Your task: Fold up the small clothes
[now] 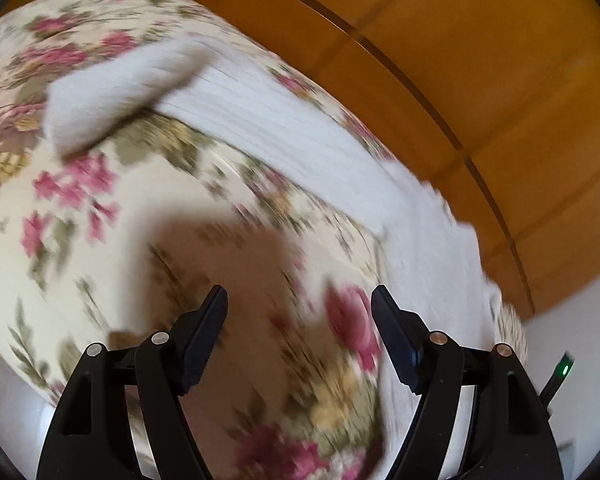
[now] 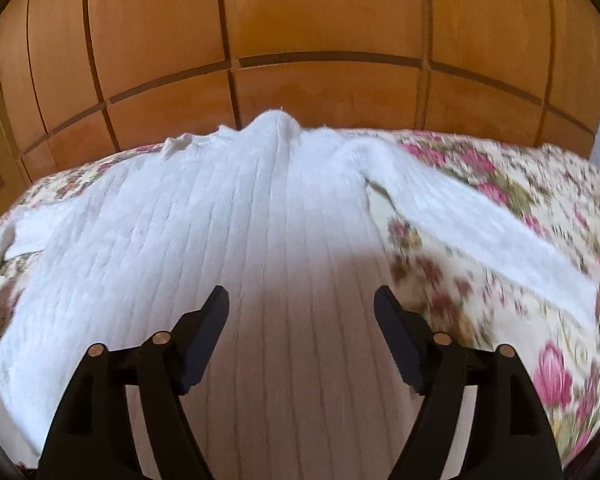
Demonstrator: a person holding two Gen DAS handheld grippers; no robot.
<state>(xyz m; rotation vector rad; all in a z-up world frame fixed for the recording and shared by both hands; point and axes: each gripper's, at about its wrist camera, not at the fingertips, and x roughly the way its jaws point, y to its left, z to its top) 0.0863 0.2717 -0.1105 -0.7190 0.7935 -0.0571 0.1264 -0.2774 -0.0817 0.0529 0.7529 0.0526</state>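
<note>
A white ribbed knit garment (image 2: 204, 232) lies spread on a floral bedspread (image 2: 500, 208), its body running from near to far toward the wooden panelled wardrobe (image 2: 300, 20) behind the bed, one sleeve (image 2: 480, 232) stretched out to the right. The right gripper (image 2: 301, 304) hangs over the near part of the garment's body with its jaws wide and nothing between them; the left gripper (image 1: 299, 304) stands equally wide and empty over bare bedspread, the garment (image 1: 284, 128) lying farther off and to its right, a sleeve end (image 1: 112, 96) at the far left. The knit looks soft, light and limp, likely to sag and stretch rather than hold shape. Pinching a sleeve cuff or hem edge seems the surest hold, since the flat middle gives little to grip.
</note>
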